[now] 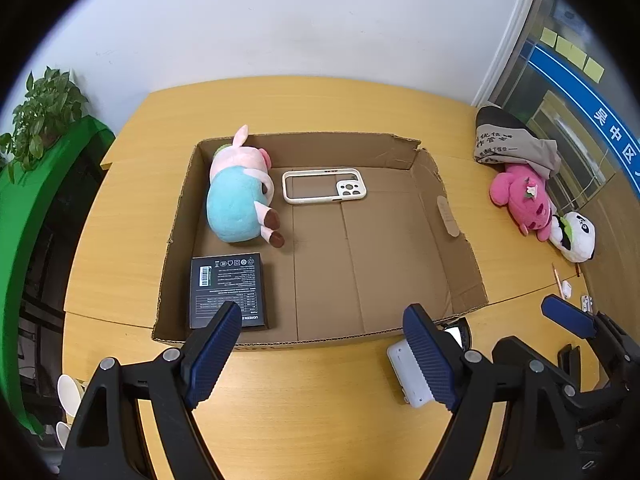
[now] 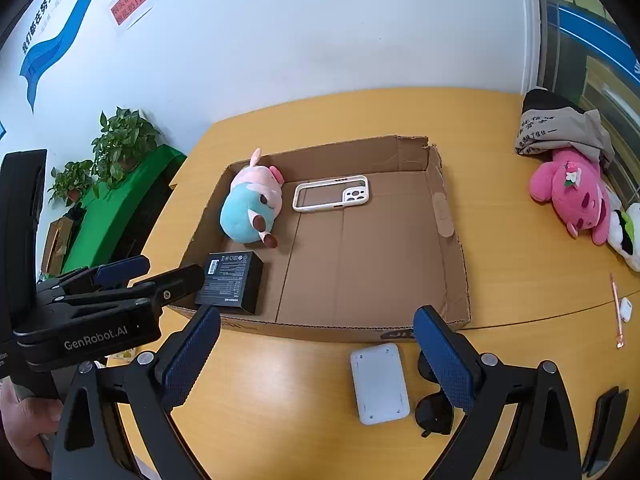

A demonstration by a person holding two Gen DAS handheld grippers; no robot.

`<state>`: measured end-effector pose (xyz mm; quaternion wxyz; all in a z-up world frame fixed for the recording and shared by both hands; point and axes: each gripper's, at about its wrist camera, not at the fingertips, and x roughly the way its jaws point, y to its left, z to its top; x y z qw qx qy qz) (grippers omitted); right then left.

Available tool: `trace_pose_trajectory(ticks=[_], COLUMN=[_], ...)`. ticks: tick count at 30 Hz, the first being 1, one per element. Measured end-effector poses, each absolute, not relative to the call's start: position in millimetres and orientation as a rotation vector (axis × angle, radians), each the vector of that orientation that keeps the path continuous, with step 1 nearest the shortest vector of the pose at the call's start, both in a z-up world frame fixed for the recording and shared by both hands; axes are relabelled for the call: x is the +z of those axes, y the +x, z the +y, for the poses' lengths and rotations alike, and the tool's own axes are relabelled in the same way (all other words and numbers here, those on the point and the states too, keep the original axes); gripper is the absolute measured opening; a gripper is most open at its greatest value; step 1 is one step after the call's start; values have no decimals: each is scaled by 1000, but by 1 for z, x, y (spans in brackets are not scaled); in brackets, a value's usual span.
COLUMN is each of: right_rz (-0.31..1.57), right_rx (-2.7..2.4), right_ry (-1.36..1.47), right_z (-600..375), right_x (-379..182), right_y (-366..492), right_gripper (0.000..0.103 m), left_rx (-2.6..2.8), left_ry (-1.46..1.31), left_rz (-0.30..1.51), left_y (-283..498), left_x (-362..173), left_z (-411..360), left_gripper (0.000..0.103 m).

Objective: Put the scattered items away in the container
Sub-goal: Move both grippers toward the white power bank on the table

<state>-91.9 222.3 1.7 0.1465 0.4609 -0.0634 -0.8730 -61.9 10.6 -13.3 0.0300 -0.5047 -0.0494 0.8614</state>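
An open cardboard box lies on the yellow table. It holds a pink-and-blue pig plush, a cream phone case and a flat black box. My left gripper hovers open over the box's near edge, with nothing between its blue pads. My right gripper is open too and hangs above the table in front of the box. Below it lie a white rectangular device and dark sunglasses. A pink plush and a panda plush lie at the far right.
A grey printed cloth lies behind the pink plush. A thin pen, a small white case and dark flat items sit near the table's right edge. Potted plants on a green surface stand left of the table.
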Motion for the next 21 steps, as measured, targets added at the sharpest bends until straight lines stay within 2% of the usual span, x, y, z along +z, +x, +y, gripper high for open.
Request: trace_pose_trajectory(ticks=[5,9,16,18,21], right_rz=[-154,-69,-35,15,145], right_rx=[-2487,-2374,-2220,-2207,-2250], right_ry=[1370,1506,1670,1705,1656], right_z=[221,214,202,202,200], right_x=[-24,-87,-183,-202,-205], right_y=[-93,-83,-77,-80,-85], right_gripper=[99,99,96,92,93], left_rx=[2604,2479,2303,2277,2252], left_ry=[-1622,-1724,-1861,-1873,-1890], left_rz=[-204,-281,-313,-319,-338], left_y=[-62,-59,-54,-53,-52], left_x=[-35,-72,-132,-141,-152], left_z=[0,-11,-19,-20,-24], left_gripper=[83,83,83,83,83])
